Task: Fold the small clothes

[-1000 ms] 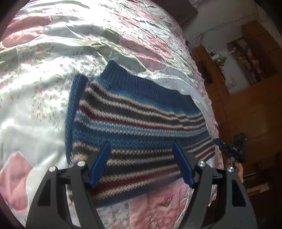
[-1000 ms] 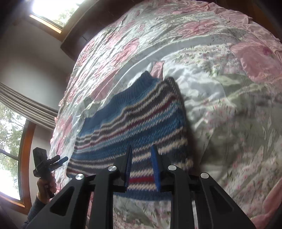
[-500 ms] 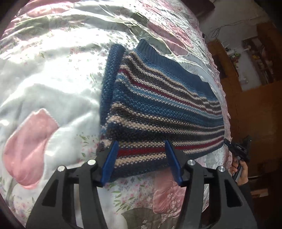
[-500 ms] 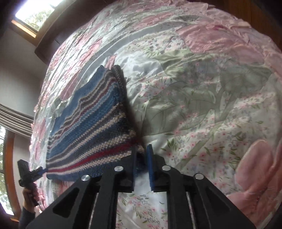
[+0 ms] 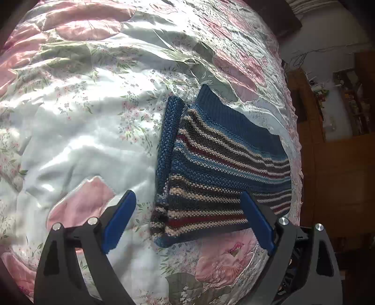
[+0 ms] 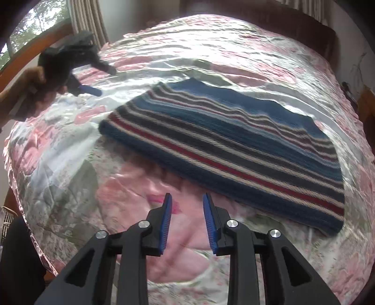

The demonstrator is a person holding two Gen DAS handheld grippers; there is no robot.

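Note:
A striped knitted sweater [image 5: 225, 169] in blue, grey, cream and dark red lies folded on the floral quilt [image 5: 77, 131]. My left gripper [image 5: 187, 199] hovers open wide over the sweater's near left corner, touching nothing. In the right wrist view the sweater [image 6: 234, 140] lies flat across the middle. My right gripper [image 6: 187, 199] stands open a short way in front of the sweater's near hem, with only quilt [image 6: 145, 178] between its fingers. The left gripper [image 6: 103, 79] shows at the upper left, held in a hand [image 6: 30, 82].
The bed edge runs close along the sweater's right side, with wooden cabinets and shelves [image 5: 339, 140] beyond. A window and curtain [image 6: 82, 23] stand at the far left, and a dark headboard [image 6: 269, 18] lies behind the bed.
My right gripper was nearly shut at the sweater's corner; it has opened and drawn back off the hem. The left gripper has spread wider and shifted towards the sweater's left corner.

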